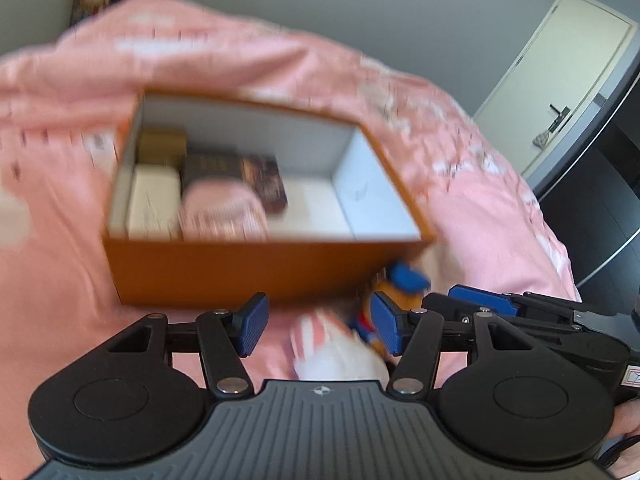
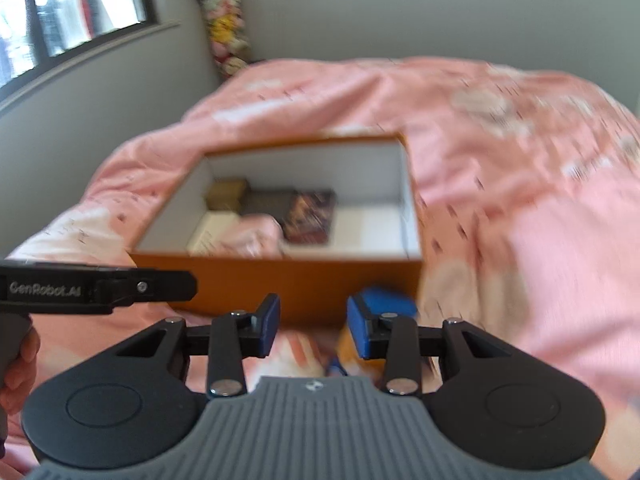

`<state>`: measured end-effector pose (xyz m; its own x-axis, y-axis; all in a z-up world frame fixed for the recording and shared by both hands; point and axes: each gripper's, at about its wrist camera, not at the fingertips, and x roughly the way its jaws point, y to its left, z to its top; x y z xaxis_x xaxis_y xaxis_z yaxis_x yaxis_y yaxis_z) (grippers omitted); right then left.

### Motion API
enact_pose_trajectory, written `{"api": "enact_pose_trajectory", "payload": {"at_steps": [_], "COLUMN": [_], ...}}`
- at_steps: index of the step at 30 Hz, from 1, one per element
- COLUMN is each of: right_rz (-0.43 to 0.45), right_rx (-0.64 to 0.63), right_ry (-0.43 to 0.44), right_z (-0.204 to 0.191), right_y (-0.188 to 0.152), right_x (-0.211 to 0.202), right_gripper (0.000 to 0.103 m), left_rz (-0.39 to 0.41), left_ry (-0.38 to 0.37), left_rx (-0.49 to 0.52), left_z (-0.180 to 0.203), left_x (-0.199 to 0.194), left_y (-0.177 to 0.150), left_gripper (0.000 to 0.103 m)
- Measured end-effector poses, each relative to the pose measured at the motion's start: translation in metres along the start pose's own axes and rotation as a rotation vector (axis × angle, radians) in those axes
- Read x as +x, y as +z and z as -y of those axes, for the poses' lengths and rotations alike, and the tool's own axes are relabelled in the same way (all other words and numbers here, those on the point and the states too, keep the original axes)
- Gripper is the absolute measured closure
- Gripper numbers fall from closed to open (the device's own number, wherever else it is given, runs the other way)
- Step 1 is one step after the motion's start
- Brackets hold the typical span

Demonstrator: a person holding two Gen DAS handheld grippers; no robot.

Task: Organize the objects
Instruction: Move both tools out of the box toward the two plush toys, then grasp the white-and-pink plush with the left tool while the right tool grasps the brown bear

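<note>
An orange box (image 1: 256, 268) with a white inside stands open on a pink bed; it also shows in the right wrist view (image 2: 304, 284). It holds a cream box (image 1: 154, 200), a gold box (image 1: 162, 146), a dark box (image 1: 264, 182) and a pink bundle (image 1: 224, 210). A small plush toy with a blue cap (image 1: 402, 280) and orange face lies on the bed by the box's near right corner; it also shows in the right wrist view (image 2: 384, 304). My left gripper (image 1: 320, 330) is open, with the toy beside its right finger. My right gripper (image 2: 314, 330) is open over the toy.
The pink printed duvet (image 1: 60, 280) covers the whole bed. A row of plush toys (image 2: 224, 28) hangs in the far wall corner. A window (image 2: 60, 12) is at the left, a door (image 1: 560, 92) at the right. Both views are motion-blurred.
</note>
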<state>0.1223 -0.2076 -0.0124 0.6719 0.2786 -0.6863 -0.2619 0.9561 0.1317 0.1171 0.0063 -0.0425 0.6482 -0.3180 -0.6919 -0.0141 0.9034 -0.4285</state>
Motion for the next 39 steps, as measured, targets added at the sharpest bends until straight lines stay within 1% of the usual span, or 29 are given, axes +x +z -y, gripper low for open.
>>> {"api": "enact_pose_trajectory", "payload": {"at_steps": [1,4,6,8,10,12,15,16,17,20,24,26,27,30,34,37,39], "right_rz": [-0.015,-0.063,-0.089,-0.103,-0.116,-0.127,-0.144,-0.151,-0.158,-0.174,-0.17,-0.169,-0.169,-0.168,-0.163,-0.159,-0.153], "right_rx": [0.018,0.077,0.112,0.135,0.143,0.142,0.136,0.134,0.132,0.131,0.129,0.131,0.135,0.146,0.166,0.185,0.187], "right_ry": [-0.015,-0.039,-0.046,-0.051,-0.053,-0.057,-0.062,-0.065,-0.067,-0.073,-0.095,-0.11,-0.115,-0.126,-0.139,-0.135,-0.13], "right_z": [0.005,0.018,0.024,0.028,0.029,0.03,0.03,0.029,0.03,0.03,0.032,0.035,0.037,0.04,0.046,0.048,0.048], "right_y": [-0.007,-0.026,-0.034,-0.041,-0.044,-0.044,-0.045,-0.046,-0.047,-0.049,-0.048,-0.047,-0.047,-0.046,-0.046,-0.045,-0.045], "right_x": [0.002,0.009,0.013,0.017,0.021,0.025,0.03,0.033,0.035,0.039,0.04,0.041,0.041,0.041,0.042,0.044,0.044], "right_gripper": [0.063,0.063,0.063,0.063,0.063,0.063,0.063,0.062,0.062,0.062,0.061,0.057,0.057,0.056,0.051,0.051,0.051], "left_rz": [-0.018,-0.062,-0.093,-0.117,-0.127,-0.15,-0.169,-0.172,-0.176,-0.194,-0.222,-0.237,-0.24,-0.245,-0.248,-0.247,-0.243], "left_ry": [-0.015,-0.024,-0.026,-0.036,-0.019,-0.023,-0.062,-0.071,-0.075,-0.101,-0.132,-0.148,-0.152,-0.16,-0.171,-0.177,-0.182], "left_rx": [-0.016,-0.052,-0.094,-0.125,-0.14,-0.174,-0.218,-0.228,-0.233,-0.256,-0.283,-0.297,-0.298,-0.298,-0.304,-0.298,-0.293], "left_z": [-0.002,-0.005,-0.008,-0.011,-0.012,-0.018,-0.025,-0.026,-0.027,-0.03,-0.031,-0.03,-0.03,-0.03,-0.028,-0.027,-0.028], "left_x": [0.007,0.027,0.039,0.048,0.055,0.062,0.07,0.072,0.074,0.081,0.092,0.098,0.099,0.102,0.107,0.108,0.104], "left_y": [-0.005,-0.02,-0.026,-0.03,-0.033,-0.035,-0.039,-0.04,-0.04,-0.04,-0.041,-0.043,-0.043,-0.043,-0.043,-0.044,-0.043], "left_gripper": [0.036,0.036,0.036,0.033,0.032,0.032,0.031,0.031,0.028,0.028,0.028,0.029,0.03,0.031,0.031,0.031,0.033]}}
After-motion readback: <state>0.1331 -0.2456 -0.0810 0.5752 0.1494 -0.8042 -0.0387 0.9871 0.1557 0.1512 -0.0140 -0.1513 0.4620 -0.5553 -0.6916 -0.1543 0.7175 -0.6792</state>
